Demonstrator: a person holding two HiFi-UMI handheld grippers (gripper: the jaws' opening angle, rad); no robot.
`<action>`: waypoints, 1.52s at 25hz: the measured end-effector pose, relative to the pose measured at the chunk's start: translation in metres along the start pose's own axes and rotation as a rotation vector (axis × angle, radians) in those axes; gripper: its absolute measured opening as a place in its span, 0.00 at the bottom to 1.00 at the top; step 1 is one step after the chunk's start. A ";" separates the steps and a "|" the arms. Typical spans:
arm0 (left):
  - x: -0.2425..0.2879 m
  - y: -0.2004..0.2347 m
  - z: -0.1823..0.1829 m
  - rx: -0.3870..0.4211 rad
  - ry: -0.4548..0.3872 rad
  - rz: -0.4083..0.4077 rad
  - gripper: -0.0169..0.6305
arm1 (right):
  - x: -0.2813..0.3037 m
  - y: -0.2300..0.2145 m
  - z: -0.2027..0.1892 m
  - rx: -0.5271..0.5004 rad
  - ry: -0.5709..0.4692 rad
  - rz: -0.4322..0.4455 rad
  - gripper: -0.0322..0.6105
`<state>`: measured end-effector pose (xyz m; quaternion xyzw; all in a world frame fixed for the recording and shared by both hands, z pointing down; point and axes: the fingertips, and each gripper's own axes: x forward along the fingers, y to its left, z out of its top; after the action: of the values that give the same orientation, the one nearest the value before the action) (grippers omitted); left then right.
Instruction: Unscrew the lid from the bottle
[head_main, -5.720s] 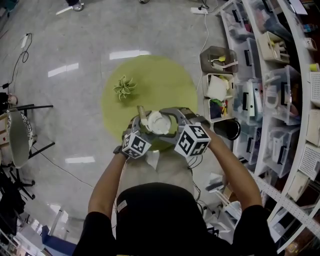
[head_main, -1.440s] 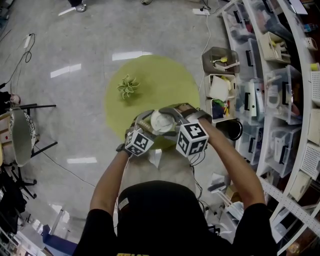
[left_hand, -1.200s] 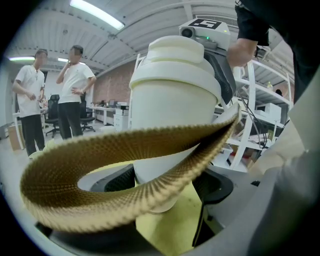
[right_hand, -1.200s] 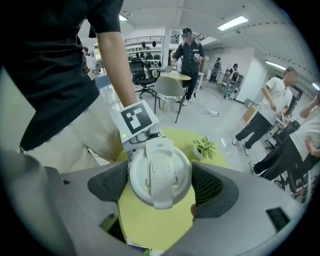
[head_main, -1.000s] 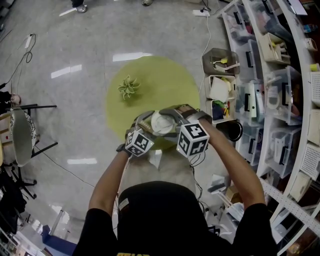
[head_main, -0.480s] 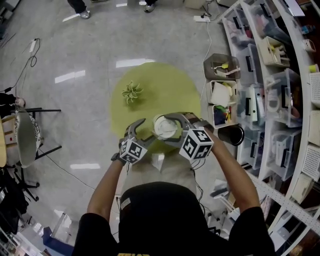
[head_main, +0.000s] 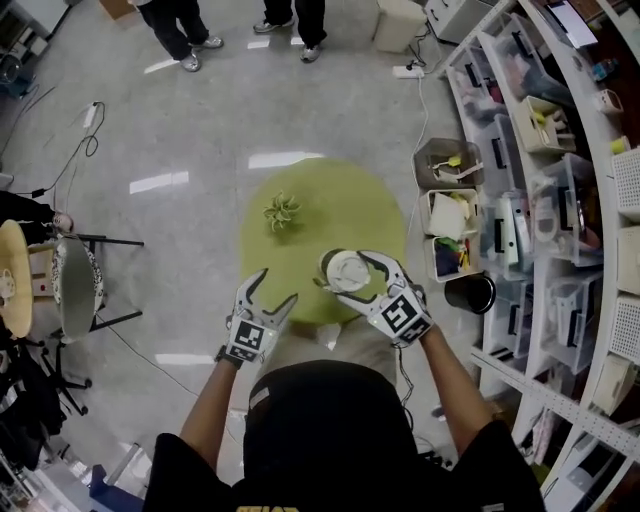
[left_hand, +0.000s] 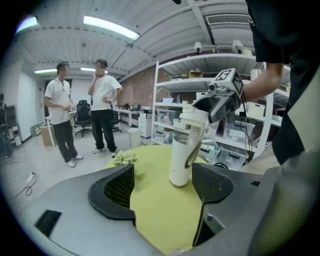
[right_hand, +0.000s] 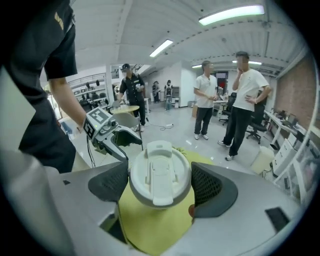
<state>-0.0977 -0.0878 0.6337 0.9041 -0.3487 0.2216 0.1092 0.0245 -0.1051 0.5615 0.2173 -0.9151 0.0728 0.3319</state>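
A tall white bottle stands on the round green table. My right gripper is shut on its white flip-top lid, which fills the gap between both pads. In the left gripper view the lid sits tilted at the top of the bottle, raised a little above the body. My left gripper is open and holds nothing. It has drawn back to the table's near edge, left of the bottle, with its jaws pointing at the bottle's base. The right gripper view shows it beyond the lid.
A small green plant ornament lies on the table's far left part. Shelves with plastic bins run along the right, with a black bin at their foot. Two people stand beyond the table. A stool is at left.
My left gripper has let go of the bottle and pulled back to the left, jaws wide. The right gripper has rolled and risen a little with the lid in it.
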 end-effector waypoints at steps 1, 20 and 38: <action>-0.007 0.003 0.008 -0.015 -0.017 0.018 0.60 | -0.004 -0.001 0.003 0.028 -0.019 -0.020 0.66; -0.078 0.021 0.110 -0.055 -0.198 0.162 0.54 | -0.066 -0.002 0.029 0.304 -0.229 -0.232 0.66; -0.100 0.030 0.148 -0.038 -0.300 0.246 0.23 | -0.086 0.006 0.055 0.300 -0.316 -0.300 0.63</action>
<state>-0.1360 -0.1037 0.4578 0.8754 -0.4730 0.0893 0.0450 0.0496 -0.0850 0.4646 0.4061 -0.8920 0.1228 0.1561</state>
